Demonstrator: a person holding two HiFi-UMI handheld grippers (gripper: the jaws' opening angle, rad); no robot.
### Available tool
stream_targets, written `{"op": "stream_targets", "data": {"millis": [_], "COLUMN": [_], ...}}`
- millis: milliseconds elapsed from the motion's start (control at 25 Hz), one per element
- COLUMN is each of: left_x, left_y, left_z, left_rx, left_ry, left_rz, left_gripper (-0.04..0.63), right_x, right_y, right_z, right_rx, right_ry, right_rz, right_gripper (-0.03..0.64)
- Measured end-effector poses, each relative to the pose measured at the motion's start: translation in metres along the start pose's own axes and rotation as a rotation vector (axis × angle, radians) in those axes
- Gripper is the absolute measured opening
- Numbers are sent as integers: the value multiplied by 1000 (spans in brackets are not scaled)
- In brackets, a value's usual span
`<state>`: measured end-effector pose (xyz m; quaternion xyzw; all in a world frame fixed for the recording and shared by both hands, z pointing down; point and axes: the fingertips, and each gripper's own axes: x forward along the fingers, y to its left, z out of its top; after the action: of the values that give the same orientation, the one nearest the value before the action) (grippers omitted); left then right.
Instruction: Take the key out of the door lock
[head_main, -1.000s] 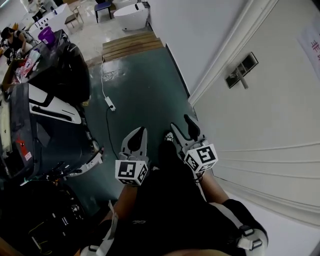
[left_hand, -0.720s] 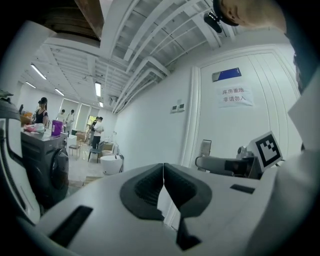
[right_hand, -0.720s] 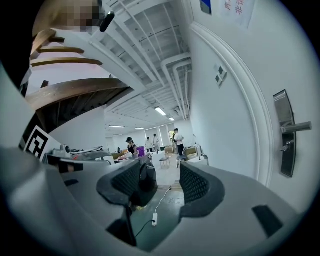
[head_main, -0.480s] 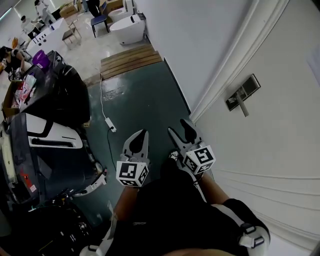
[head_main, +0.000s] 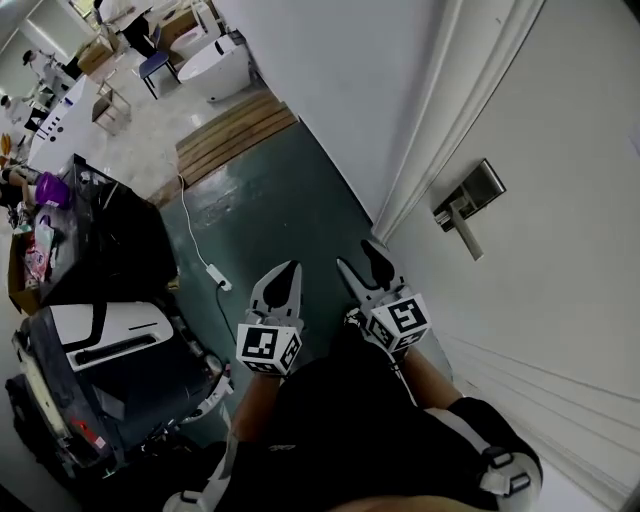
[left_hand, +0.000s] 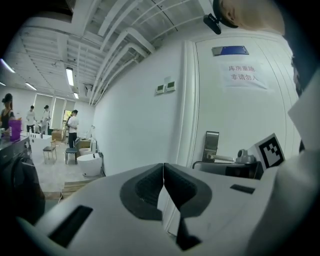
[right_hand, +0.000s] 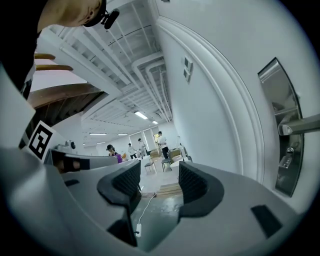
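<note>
The person's dark sleeves are filling the lower edge of the head view, and both tools are being held out just above them, side by side and apart from each other. The left tool (head_main: 289, 265) is pointing forward with its jaws pressed together and nothing between them. The right tool (head_main: 357, 253) is reaching toward the door (head_main: 560, 150) with its jaws spread and empty; in the right gripper view only the floor is showing in the gap. Beneath the tools the teal floor (head_main: 285, 200) is carrying a white power strip (head_main: 218, 278) on its cable. To the right and farther on, the lock plate (head_main: 470, 197) is sitting on the door with its lever handle (head_main: 463, 230) sticking out. The key (right_hand: 286, 161) is showing only as a small metal piece low on that plate, under the lever, well apart from both tools. Beyond, a wooden platform (head_main: 232, 125) is lying before a white bathtub (head_main: 210, 62).
</note>
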<state>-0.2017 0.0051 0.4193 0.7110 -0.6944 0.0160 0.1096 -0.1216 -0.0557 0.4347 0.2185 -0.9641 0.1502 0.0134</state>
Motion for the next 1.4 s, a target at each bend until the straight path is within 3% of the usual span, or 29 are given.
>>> {"op": "stream_targets", "data": {"millis": [240,800,1080,1400], "left_x": [62,149,207,250], "left_y": [-14,-49,-60,-75], "left_z": [-1,-6,-7,-2], "left_rx": [52,82,87,93], "left_ry": [61,136,164,195], "left_rz": [-84,-328,-554,-816], "left_gripper": [23,23,23,23], "right_x": [4,-13,-12,-6], "right_y": [-41,-122,-158,-171], "right_z": [-8,-16,-9,-17], "right_rx": [45,155,145,226], "right_ry": [4,-27,-47,-72], "right_rz": [-49,-307,-520,-737], "right_gripper": [239,227,227,227]}}
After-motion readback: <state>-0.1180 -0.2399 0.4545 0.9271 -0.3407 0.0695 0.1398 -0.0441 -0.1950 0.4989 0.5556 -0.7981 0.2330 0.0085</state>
